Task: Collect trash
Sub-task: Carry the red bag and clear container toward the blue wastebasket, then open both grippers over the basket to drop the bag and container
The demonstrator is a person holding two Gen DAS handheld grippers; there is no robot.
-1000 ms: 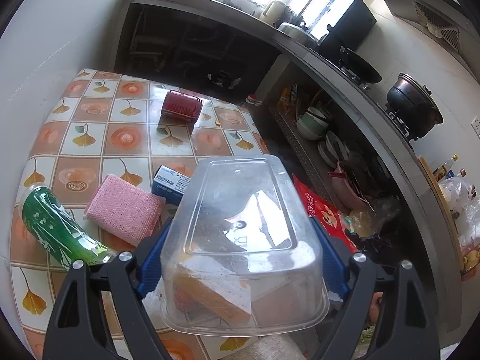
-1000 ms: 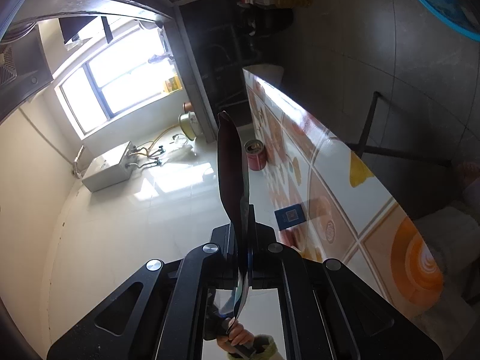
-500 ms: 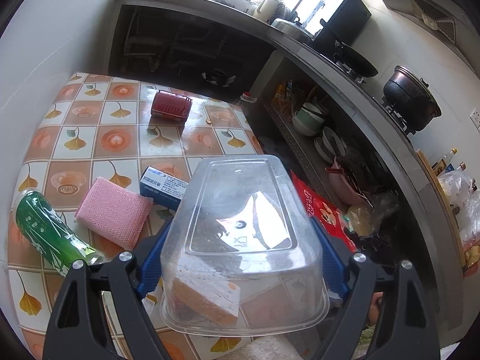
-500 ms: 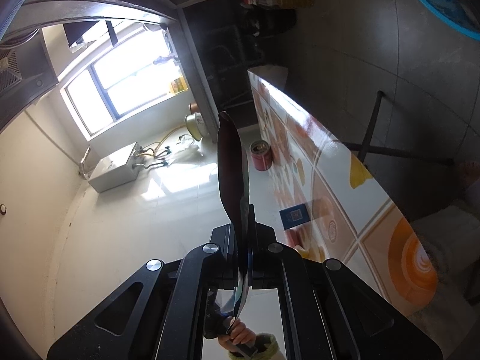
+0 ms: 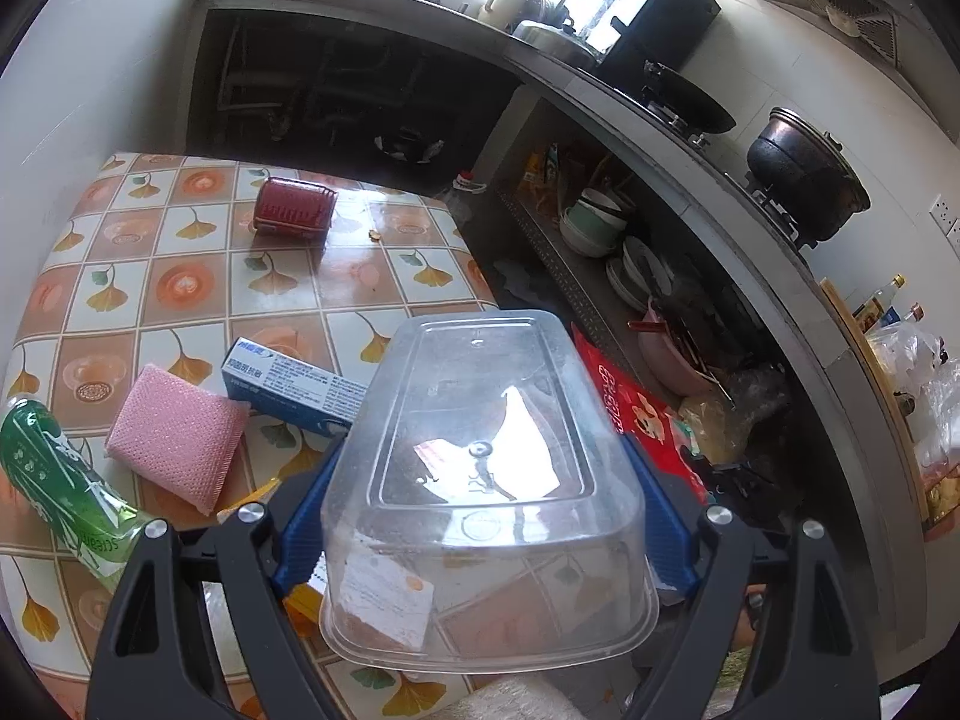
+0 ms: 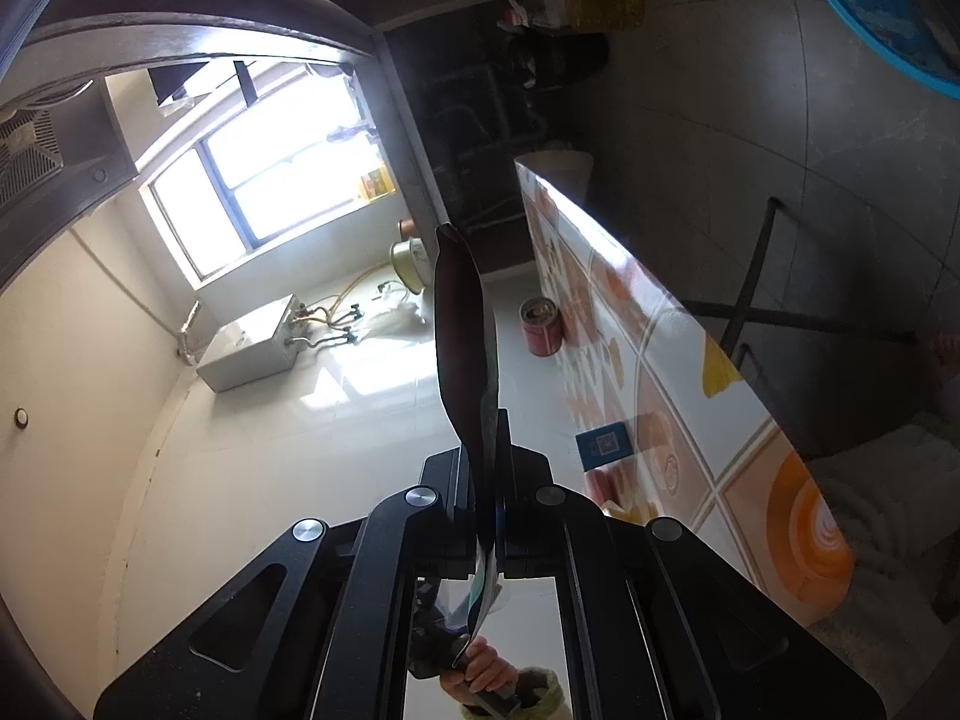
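lifted higher off the table, left gripper clamps the tub; right gripper pinches a wrapper. keep both level.

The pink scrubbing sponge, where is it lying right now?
In the left wrist view, the pink scrubbing sponge lies on the tiled table's left side, between the green can and blue-white carton.
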